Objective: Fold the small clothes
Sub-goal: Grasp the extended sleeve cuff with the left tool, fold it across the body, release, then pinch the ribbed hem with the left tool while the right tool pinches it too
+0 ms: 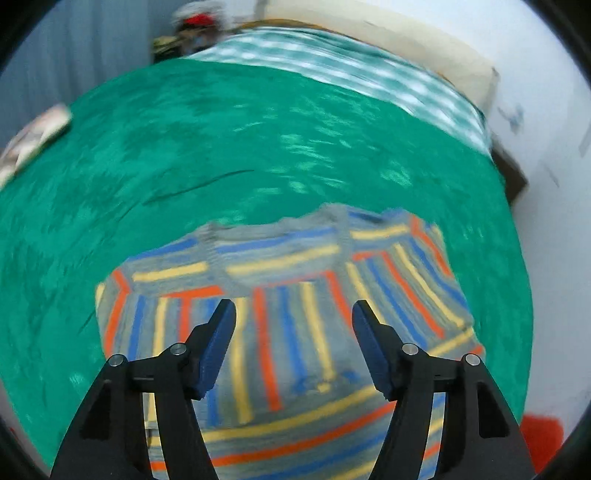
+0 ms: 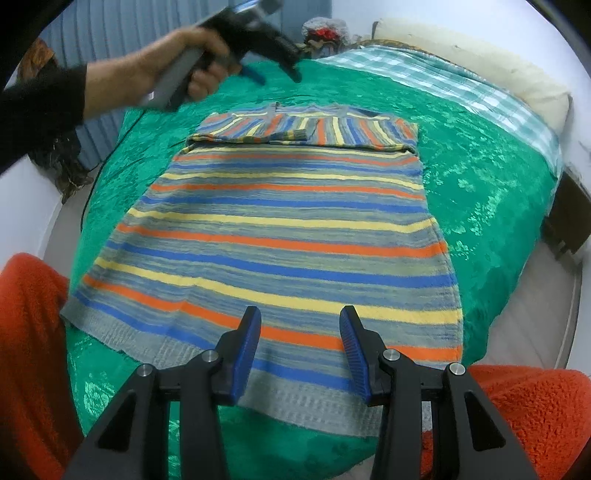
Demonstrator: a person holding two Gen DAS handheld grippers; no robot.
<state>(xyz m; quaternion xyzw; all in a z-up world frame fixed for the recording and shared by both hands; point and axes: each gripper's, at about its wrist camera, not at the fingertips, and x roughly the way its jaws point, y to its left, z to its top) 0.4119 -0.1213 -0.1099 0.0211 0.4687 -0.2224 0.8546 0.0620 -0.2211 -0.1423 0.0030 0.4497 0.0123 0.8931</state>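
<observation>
A small knitted sweater with grey, blue, yellow and orange stripes lies flat on the green bedspread. Both of its sleeves are folded across the chest at the far end. In the right wrist view my right gripper hovers open over the near hem with nothing between its fingers. A hand in a black sleeve holds my left gripper in the air beyond the sweater's far left corner. The blurred left wrist view shows that gripper open and empty above the folded sleeves of the sweater.
A green-and-white checked cloth and a cream pillow lie at the head of the bed. Orange fleece fills both bottom corners of the right wrist view. Dark furniture stands to the right of the bed, and clutter sits at the far end.
</observation>
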